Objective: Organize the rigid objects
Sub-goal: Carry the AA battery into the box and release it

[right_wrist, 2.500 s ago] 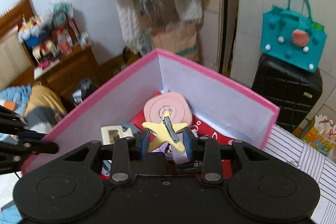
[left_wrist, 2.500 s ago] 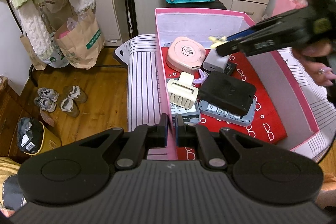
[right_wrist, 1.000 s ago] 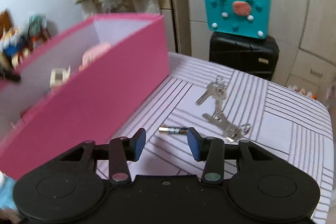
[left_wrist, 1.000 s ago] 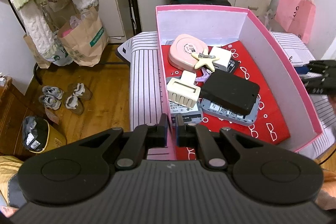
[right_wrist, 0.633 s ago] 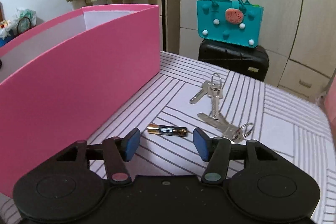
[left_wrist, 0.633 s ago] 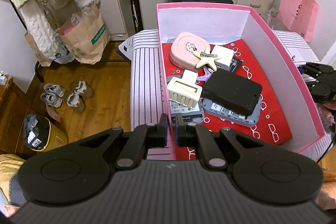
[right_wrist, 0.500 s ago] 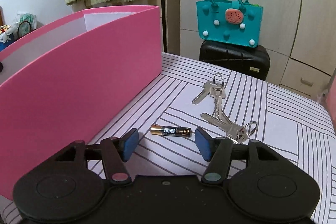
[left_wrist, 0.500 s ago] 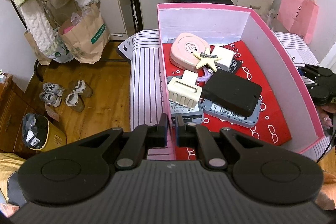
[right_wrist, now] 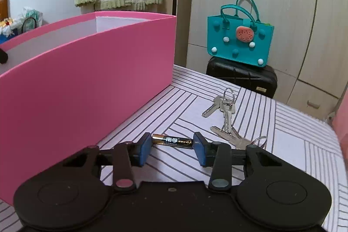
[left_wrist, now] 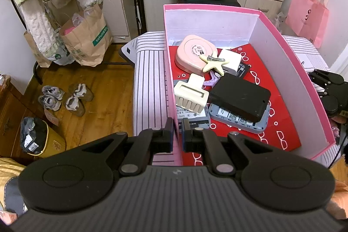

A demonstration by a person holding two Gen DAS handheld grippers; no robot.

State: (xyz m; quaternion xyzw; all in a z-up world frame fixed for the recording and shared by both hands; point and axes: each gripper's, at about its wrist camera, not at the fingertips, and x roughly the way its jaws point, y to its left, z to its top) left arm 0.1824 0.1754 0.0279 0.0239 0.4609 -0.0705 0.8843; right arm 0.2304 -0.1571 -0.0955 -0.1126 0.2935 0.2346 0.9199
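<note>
My left gripper [left_wrist: 178, 136] is shut on the near left wall of the pink box [left_wrist: 271, 25], which runs between its fingers. Inside lie a pink round case [left_wrist: 194, 53], a yellow star clip [left_wrist: 214, 62], a cream claw clip [left_wrist: 191, 97], a black device [left_wrist: 239, 99] and other small items. Outside the box's right wall [right_wrist: 87, 79], my right gripper [right_wrist: 171, 142] is low over the striped table. Its jaws are closing around a gold-and-black battery [right_wrist: 173, 141] that lies lengthwise between the blue pads. The pads stand right at its ends, with no clear press visible.
A bunch of keys [right_wrist: 226, 112] lies just beyond the battery on the striped tabletop [right_wrist: 293, 145]. A teal bag [right_wrist: 239, 40] sits on a black suitcase [right_wrist: 241, 75] behind the table. Paper bags [left_wrist: 87, 42] and shoes [left_wrist: 65, 97] are on the wooden floor to the left.
The right gripper let go of the star clip in the box, moved out over the striped table, dropped down to the battery and narrowed its jaws around it. The left gripper has kept still.
</note>
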